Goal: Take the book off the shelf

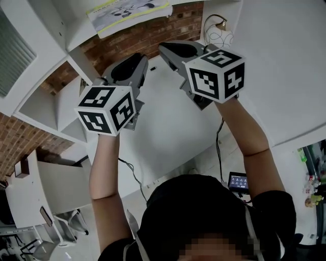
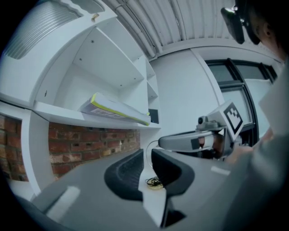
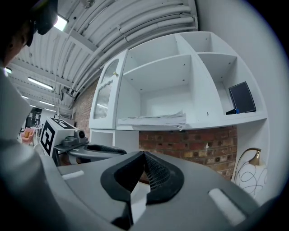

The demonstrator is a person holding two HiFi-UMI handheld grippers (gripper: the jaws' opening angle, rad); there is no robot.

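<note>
The book [image 1: 127,12], thin with a yellow-green edge, lies flat on a white shelf board [image 1: 81,35] above a brick wall. It also shows in the left gripper view [image 2: 118,109] and, as a pale stack of pages, in the right gripper view [image 3: 153,120]. Both grippers are held below and short of it, touching nothing. My left gripper [image 1: 138,60] [image 2: 146,169] has a narrow gap between its pads and nothing in it. My right gripper [image 1: 164,47] [image 3: 143,158] is shut and empty, with its tips meeting. Each gripper sees the other alongside.
A white shelf unit [image 3: 189,67] with several open compartments hangs over a white desk [image 1: 168,127]. A dark tablet-like panel [image 3: 242,97] leans in the right compartment. A wire lamp [image 1: 219,33] and a small coil of cable [image 2: 154,182] sit on the desk.
</note>
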